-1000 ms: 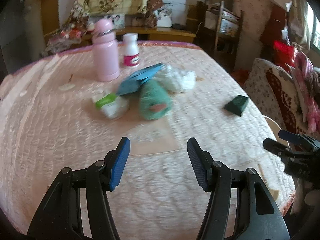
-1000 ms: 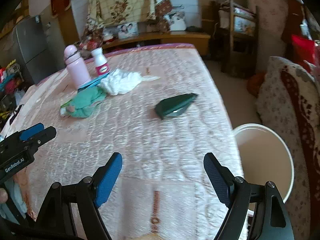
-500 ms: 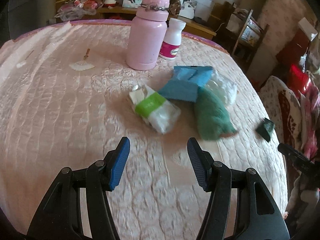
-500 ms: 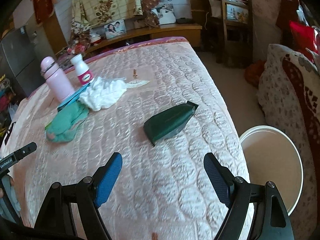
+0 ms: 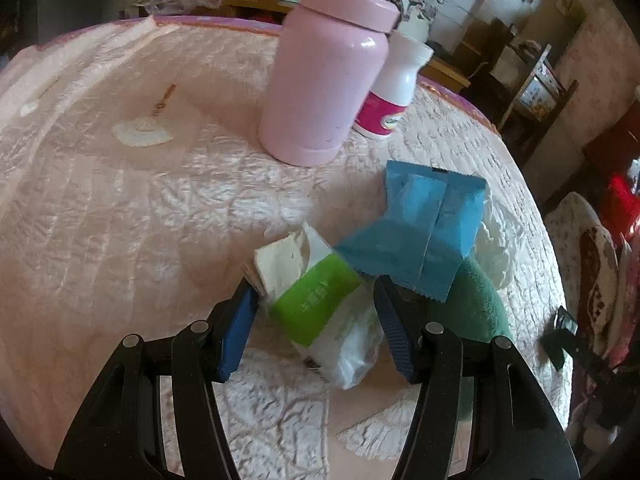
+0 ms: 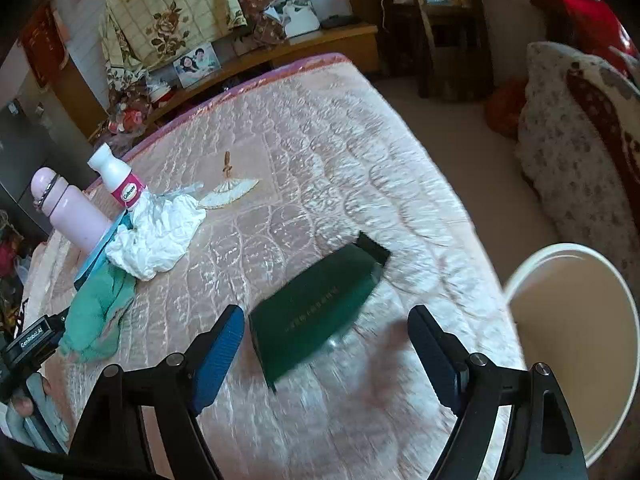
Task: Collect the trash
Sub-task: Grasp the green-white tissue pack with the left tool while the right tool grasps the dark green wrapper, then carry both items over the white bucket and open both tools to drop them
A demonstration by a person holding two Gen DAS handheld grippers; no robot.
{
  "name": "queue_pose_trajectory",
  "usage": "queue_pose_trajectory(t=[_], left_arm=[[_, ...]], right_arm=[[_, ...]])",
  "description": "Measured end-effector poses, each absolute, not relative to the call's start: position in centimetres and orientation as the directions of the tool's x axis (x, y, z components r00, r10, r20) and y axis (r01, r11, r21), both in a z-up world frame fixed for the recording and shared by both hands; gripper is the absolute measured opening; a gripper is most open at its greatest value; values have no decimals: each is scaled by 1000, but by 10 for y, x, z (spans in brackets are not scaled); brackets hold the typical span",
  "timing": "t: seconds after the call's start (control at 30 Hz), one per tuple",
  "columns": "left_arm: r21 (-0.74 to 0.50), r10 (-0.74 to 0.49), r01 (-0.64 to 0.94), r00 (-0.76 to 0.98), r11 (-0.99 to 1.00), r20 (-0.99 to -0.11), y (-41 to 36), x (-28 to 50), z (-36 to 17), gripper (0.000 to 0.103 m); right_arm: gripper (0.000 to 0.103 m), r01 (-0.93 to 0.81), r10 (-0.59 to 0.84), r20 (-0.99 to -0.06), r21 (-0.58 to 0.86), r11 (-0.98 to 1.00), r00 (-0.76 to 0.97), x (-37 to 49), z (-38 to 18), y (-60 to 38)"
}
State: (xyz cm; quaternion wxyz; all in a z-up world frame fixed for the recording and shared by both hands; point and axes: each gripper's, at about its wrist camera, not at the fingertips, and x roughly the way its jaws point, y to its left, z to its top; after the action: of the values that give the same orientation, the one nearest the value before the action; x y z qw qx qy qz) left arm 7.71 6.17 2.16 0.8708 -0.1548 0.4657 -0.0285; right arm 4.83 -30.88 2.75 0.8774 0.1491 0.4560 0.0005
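A: Both grippers have dropped in closer to the bed since a second ago. The left gripper (image 5: pixel 314 322) has just been narrowing, and the tissue pack (image 5: pixel 320 308) sits between its pads now, not squeezed yet.

B: And the right gripper (image 6: pixel 322 354)?

A: Spread wide, nothing pinched. The dark green packet (image 6: pixel 316 312) lies just ahead between its fingers, the white bucket (image 6: pixel 624 292) off to its right.

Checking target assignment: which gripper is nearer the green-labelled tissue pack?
Left. The left gripper has its open jaws either side of the tissue pack; the right gripper is over by the dark green packet, away from it.
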Motion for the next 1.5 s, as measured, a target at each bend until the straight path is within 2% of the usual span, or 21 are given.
queue_pose_trajectory(t=[0.07,0.1,0.13,0.17,0.23,0.33,0.4,0.6,0.83,1.17,1.5], left_arm=[[-295,-193,-91,570,951,-799,61,76,20,33],[-295,-197,-85,567,952,-800,63,75,19,25],[-305,-206,-82,572,949,-794,65,74,19,21],[-314,-214,-81,573,946,-791,67,71,20,19],[-326,-227,-76,570,942,-789,72,66,22,15],[-323,-229,-66,573,944,-787,77,53,31,13],[-313,-227,-52,579,948,-783,78,40,37,12],[-290,-234,-1,586,957,-776,75,-3,55,12],[-289,-298,112,590,951,-751,34,-42,78,12],[-281,-410,306,544,909,-732,-68,-72,93,12],[-264,-462,419,494,869,-737,-159,-80,93,12]], right_arm=[[72,119,118,-793,233,965,598,53,27,-304],[58,113,102,-792,211,971,601,54,28,-301],[44,94,106,-792,202,975,601,56,29,-298],[43,79,117,-791,204,976,601,56,29,-296],[34,51,139,-785,212,976,603,54,29,-295],[28,28,168,-774,233,972,610,45,32,-295],[27,2,215,-761,273,962,613,33,37,-295],[26,-55,242,-741,267,962,626,-3,53,-293],[26,-61,259,-730,286,956,632,-37,61,-304],[26,19,175,-749,243,970,638,-89,65,-357],[26,128,89,-766,219,967,636,-118,58,-424]])
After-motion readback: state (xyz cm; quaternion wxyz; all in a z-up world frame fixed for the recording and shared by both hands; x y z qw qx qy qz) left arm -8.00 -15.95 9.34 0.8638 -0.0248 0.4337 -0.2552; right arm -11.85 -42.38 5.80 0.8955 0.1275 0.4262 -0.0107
